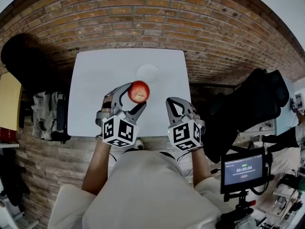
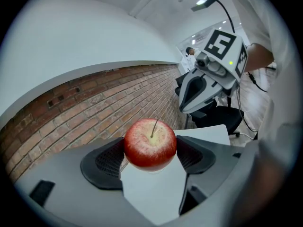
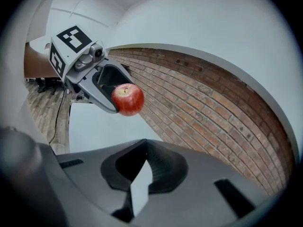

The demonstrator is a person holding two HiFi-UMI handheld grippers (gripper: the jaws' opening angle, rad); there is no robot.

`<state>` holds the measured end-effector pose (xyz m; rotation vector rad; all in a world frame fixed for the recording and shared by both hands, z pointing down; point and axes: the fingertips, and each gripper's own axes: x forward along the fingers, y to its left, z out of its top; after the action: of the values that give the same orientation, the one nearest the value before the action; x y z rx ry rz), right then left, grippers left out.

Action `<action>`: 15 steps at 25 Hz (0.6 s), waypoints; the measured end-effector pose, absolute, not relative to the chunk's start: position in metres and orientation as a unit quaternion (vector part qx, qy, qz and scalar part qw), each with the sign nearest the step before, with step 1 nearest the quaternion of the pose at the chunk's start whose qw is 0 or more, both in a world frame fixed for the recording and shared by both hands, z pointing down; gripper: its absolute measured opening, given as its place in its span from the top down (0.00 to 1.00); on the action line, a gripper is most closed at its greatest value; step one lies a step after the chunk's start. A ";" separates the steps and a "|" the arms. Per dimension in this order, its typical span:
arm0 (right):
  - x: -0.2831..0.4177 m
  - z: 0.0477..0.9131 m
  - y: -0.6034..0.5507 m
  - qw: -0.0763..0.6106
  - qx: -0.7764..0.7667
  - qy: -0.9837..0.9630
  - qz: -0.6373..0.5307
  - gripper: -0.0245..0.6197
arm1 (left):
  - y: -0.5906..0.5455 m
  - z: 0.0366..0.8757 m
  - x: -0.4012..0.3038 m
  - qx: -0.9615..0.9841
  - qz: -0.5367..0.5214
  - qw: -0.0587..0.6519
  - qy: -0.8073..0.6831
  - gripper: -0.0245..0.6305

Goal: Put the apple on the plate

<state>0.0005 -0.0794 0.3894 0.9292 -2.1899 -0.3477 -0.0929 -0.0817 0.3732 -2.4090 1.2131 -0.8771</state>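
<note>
Counted one plate (image 1: pixel 148 73): white, round, flat on the far middle of the white table (image 1: pixel 95 89), showing only its own bare surface. Counted one apple (image 1: pixel 138 91): red, stem visible, not on the plate but up off the table just to the plate's near side. Clamped between both pads of the left gripper (image 1: pixel 134 98), one pad pressed against each flank of the fruit. Counted two grippers, each with a marker cube. Right gripper (image 3: pixel 146 148) pinched closed on nothing, pad tips meeting, only a thin sliver of table seen below them; beside the left one over the table's near edge. Brick wall (image 1: pixel 143 13) beyond the table. One small monitor (image 1: pixel 244 170) on a stand at the right.
</note>
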 end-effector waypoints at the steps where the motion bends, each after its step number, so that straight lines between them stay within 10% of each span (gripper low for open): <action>1: 0.000 0.389 -0.080 0.361 0.361 -0.849 -0.137 0.96 | -0.082 0.374 -0.093 -0.841 -0.304 0.150 0.421 0.42; 15: 0.006 0.395 -0.074 0.380 0.364 -0.840 -0.133 0.96 | -0.090 0.378 -0.077 -0.859 -0.295 0.128 0.398 0.42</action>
<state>0.0057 -0.0743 0.3945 0.9284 -2.1462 -0.3394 -0.0767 -0.0898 0.3781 -2.4998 1.1568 -0.8584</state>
